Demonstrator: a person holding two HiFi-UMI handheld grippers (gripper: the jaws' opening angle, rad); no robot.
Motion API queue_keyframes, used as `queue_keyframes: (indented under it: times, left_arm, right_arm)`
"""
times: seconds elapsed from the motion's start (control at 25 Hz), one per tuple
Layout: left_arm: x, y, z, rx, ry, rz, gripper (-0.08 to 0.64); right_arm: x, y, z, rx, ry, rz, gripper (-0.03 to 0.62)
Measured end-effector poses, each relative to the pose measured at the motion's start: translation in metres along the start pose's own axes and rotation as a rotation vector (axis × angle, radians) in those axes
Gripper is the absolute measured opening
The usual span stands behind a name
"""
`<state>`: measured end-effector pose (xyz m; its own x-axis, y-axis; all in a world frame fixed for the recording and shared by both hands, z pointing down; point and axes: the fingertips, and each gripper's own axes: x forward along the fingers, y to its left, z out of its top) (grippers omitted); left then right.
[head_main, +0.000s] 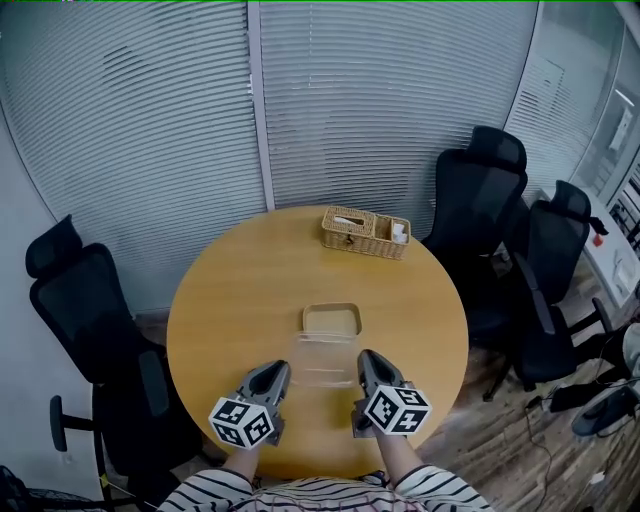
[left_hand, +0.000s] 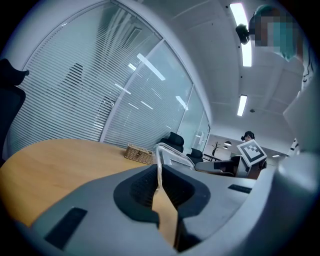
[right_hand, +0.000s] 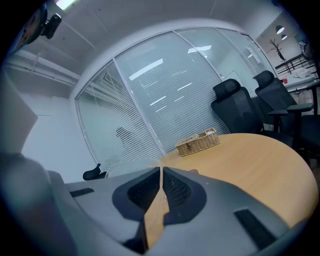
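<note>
A clear plastic lid (head_main: 324, 362) hangs just above the round wooden table (head_main: 225, 290), held from both sides. My left gripper (head_main: 281, 369) is shut on its left edge and my right gripper (head_main: 367, 359) on its right edge. In the left gripper view the thin clear rim (left_hand: 167, 152) runs up out of the shut left gripper (left_hand: 159, 183). In the right gripper view the right gripper (right_hand: 161, 183) pinches the same clear sheet (right_hand: 129, 165). Just beyond the lid, a clear rectangular container (head_main: 331, 320) sits open on the table.
A wicker basket (head_main: 366, 232) stands at the table's far edge, also seen in the gripper views (left_hand: 138, 152) (right_hand: 198, 142). Black office chairs stand at the left (head_main: 85, 300) and right (head_main: 482, 200) (head_main: 552, 262). Glass walls with blinds (head_main: 150, 110) close off the back.
</note>
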<state>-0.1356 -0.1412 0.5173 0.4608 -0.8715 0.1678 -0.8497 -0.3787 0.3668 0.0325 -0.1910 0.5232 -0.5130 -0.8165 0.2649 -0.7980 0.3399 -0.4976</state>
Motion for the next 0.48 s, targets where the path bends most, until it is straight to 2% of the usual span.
queue_keyframes:
  times: [0.48]
  left_arm:
    - [-0.04, -0.019, -0.022, -0.005, 0.019, -0.027, 0.043]
  right_arm:
    - [-0.046, 0.011, -0.031, 0.012, 0.014, -0.024, 0.04]
